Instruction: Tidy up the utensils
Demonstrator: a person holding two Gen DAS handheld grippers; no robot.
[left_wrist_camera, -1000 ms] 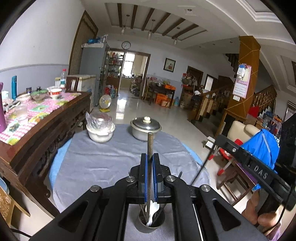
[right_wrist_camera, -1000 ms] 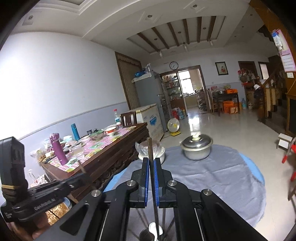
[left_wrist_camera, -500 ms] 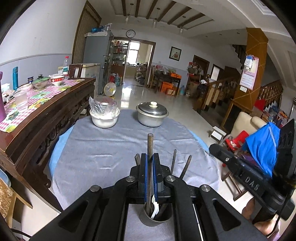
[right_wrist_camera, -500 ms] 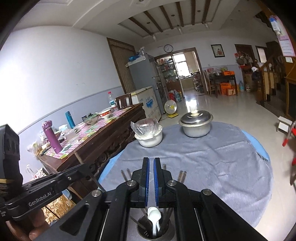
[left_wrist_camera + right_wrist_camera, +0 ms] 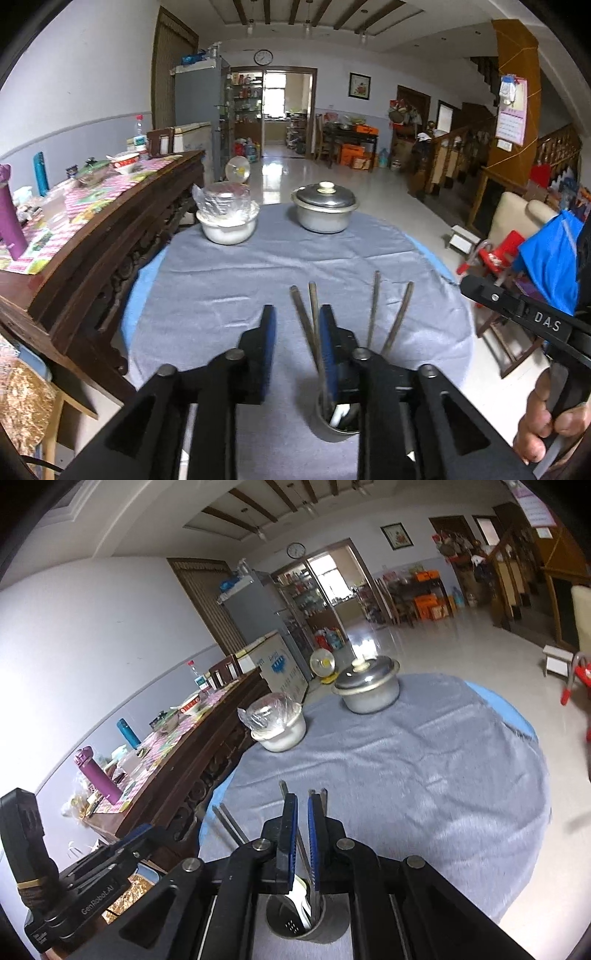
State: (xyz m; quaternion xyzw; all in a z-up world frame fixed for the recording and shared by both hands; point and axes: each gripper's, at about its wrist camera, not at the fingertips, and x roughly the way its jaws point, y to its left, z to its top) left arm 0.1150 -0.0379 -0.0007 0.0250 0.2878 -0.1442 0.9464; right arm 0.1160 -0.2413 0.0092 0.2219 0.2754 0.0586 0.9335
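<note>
Left wrist view: the left tongs (image 5: 297, 325) stand partly open, jaws just parted, holding nothing. Two dark metal chopsticks (image 5: 312, 325) rise between the jaws, loose, one close against the right-hand pad, their lower ends in the small round steel utensil cup (image 5: 332, 424). Two more sticks (image 5: 384, 314) lean out to the right. Risk, as I judge it: lifting the tongs at an angle could catch the leaning sticks and tip the light cup.

Right wrist view: the right tongs (image 5: 299, 819) are nearly closed, a narrow slit between the pads; whether they pinch a stick I cannot tell. The cup (image 5: 306, 919) sits directly beneath, a white spoon (image 5: 301, 897) inside. A sideways pull here could drag the cup over the cloth.

The surface (image 5: 424, 775) is round, under grey cloth, carrying a lidded aluminium pot (image 5: 369, 686) and a film-covered white bowl (image 5: 277, 723) at its far side, beside a carved wooden sideboard (image 5: 207, 746). Tiled hall beyond.
</note>
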